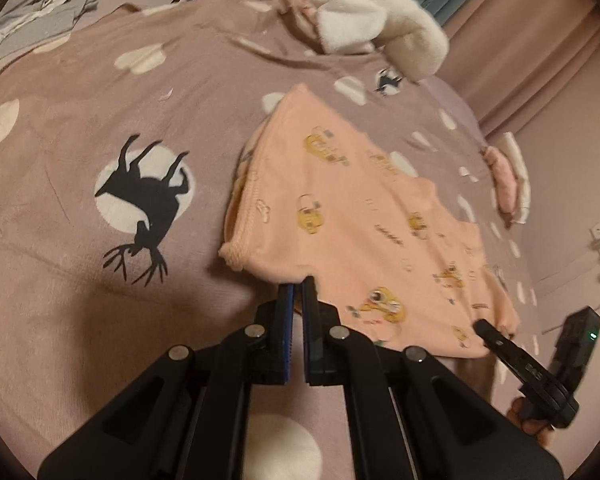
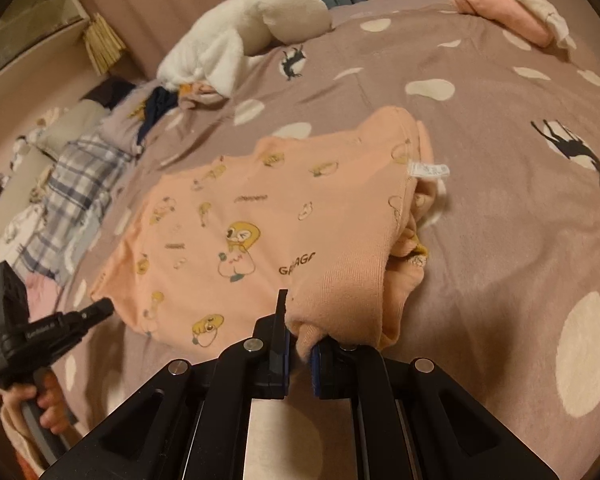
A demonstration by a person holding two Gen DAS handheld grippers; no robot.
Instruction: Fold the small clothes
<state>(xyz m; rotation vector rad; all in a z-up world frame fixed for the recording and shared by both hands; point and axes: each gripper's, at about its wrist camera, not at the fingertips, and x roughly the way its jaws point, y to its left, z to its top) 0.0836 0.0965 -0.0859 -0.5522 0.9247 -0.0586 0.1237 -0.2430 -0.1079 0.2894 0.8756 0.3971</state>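
Note:
A small peach garment (image 1: 352,216) printed with yellow cartoon figures lies on the bed, also seen in the right wrist view (image 2: 260,224). My left gripper (image 1: 299,283) is shut on the garment's near edge. My right gripper (image 2: 300,320) is shut on a bunched fold of the garment's waistband corner and holds it lifted. The right gripper also shows in the left wrist view (image 1: 488,330) at the garment's right corner. The left gripper shows in the right wrist view (image 2: 100,308) at the garment's left edge.
The bed cover (image 1: 100,100) is mauve with white spots and black deer. A white fluffy garment (image 1: 364,12) and a heap of clothes (image 2: 168,100) lie at the far side. Folded pink and white pieces (image 2: 508,8) sit at a corner. Plaid bedding (image 2: 76,176) lies left.

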